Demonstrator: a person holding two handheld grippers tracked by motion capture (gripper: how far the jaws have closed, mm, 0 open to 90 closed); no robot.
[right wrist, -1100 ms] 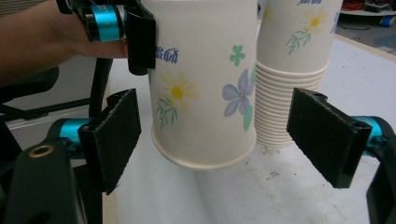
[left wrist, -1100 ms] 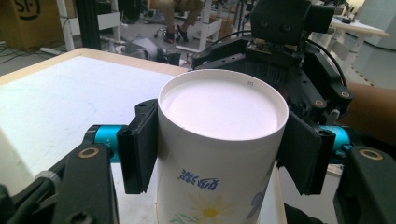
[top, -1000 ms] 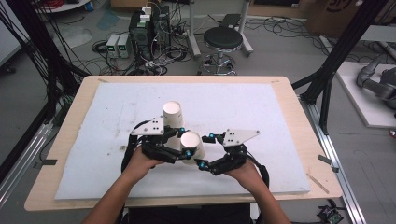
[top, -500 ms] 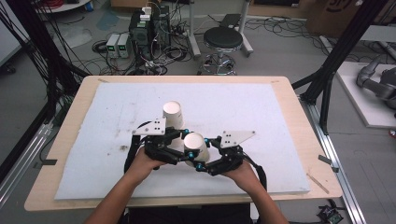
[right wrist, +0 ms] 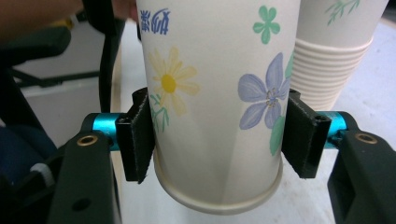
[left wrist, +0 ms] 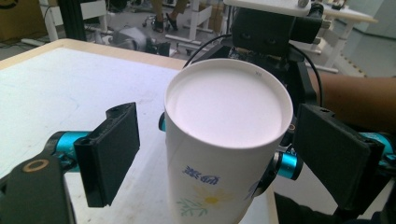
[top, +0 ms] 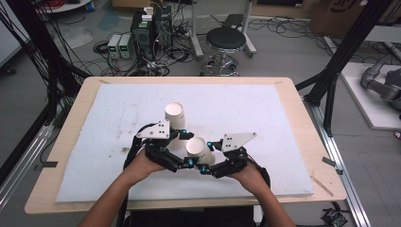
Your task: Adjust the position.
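A flowered paper cup [top: 196,149] is held bottom-up and tilted just above the white mat. My right gripper [top: 208,163] is shut on it; in the right gripper view both pads [right wrist: 137,135] press the cup's wall [right wrist: 215,70] near its rim. My left gripper [top: 185,158] reaches in from the other side. Its jaws stand apart on either side of the cup [left wrist: 229,112], and the left pad [left wrist: 112,149] is clear of it. A stack of upside-down cups [top: 176,116] stands just behind, also seen as the stack [right wrist: 334,60] in the right gripper view.
The white foam mat [top: 265,118] covers most of the wooden table [top: 302,123]. Black frame posts [top: 331,80] rise at the table's right and left. A stool [top: 226,40] and electronics [top: 146,28] stand on the floor beyond the far edge.
The held cup has shifted slightly right and toward the person, away from the stack. Both hands have followed it.
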